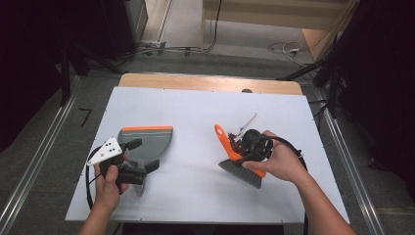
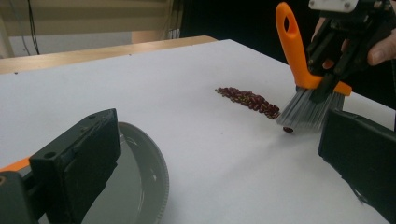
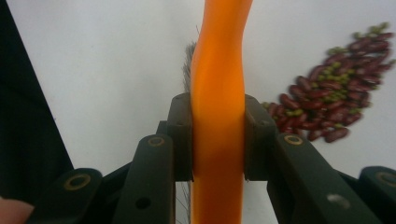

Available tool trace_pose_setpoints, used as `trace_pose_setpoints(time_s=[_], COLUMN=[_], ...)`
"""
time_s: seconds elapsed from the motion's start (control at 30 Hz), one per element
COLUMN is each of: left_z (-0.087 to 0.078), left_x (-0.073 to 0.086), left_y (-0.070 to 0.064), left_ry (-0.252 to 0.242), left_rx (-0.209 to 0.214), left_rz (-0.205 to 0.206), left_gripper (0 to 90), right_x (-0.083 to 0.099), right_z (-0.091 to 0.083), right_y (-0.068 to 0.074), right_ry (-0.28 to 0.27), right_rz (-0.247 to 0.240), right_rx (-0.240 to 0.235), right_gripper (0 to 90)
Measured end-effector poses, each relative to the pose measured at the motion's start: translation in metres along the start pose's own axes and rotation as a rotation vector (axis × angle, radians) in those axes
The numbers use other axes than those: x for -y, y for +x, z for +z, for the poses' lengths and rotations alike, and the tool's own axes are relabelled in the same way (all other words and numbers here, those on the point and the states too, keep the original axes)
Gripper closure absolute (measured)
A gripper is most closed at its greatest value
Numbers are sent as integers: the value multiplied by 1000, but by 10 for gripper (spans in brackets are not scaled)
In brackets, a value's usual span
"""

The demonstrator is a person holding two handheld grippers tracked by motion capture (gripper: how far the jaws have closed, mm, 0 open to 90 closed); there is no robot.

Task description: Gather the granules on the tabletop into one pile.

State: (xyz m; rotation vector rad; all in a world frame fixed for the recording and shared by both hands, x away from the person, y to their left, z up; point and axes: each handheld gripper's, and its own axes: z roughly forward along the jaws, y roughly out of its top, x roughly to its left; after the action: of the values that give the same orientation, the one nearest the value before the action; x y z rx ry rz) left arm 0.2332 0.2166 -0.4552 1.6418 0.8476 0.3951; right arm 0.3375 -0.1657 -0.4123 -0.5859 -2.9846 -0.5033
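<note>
My right tongs (image 3: 217, 140) clamp the orange brush (image 2: 303, 79) beside the beans (image 2: 250, 100) mid-tabletop (image 1: 195, 112), my left tongs (image 2: 210, 172) gape empty over the dustpan (image 1: 147, 142) well apart, so a hard sweep could scatter beans short of it.

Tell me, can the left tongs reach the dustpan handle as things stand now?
Probably yes. The left tongs stand open right over the dustpan handle, with nothing between them. The brush, held in the right tongs, and the beans lie well off to the side.
</note>
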Motion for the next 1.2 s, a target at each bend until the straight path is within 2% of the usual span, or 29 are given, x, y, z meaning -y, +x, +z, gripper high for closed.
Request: trace_pose_setpoints(time_s=[0.1, 0.17, 0.2, 0.27, 0.47, 0.6, 0.63, 0.7, 0.97, 1.13, 1.17, 1.2], left_z=[1, 1, 1, 1, 0, 0, 0, 0, -1, -1, -1, -1], left_x=[-1, -1, 0, 0, 0, -1, -1, 0, 0, 0, 0, 0], left_y=[0, -1, -1, 0, 0, 0, 0, -1, 0, 1, 1, 1], left_ry=[-1, 1, 2, 3, 0, -1, -1, -1, 1, 1, 0, 1], left_rx=[0, 2, 2, 2, -1, 0, -1, -1, -4, -4, -4, -4], left_rz=[3, 5, 3, 3, 3, 7, 6, 5, 8, 3, 3, 4], left_gripper=[0, 0, 0, 0, 0, 0, 0, 0, 0, 0, 0, 0], right_x=[-4, -6, -7, -8, -9, -10, -11, -14, -26, -29, -30, -30], right_z=[15, 22, 23, 26, 28, 28, 29, 29, 27, 27, 27, 27], right_y=[5, 5, 3, -5, -26, -41, -43, -48, -66, -74, -77, -77], right_ry=[40, 40, 29, 26, 6, -7, -13, -11, 5, -3, -6, -9], right_rz=[-59, -84, -111, -86, -86, -64, -47, -63, -79, -45, -62, -46], right_rx=[8, 23, 26, 43, 9, 8, 2, -4, 39, 30, 30, 29], right_gripper=[685, 686, 685, 680, 677, 676, 676, 676, 677, 676, 676, 676])
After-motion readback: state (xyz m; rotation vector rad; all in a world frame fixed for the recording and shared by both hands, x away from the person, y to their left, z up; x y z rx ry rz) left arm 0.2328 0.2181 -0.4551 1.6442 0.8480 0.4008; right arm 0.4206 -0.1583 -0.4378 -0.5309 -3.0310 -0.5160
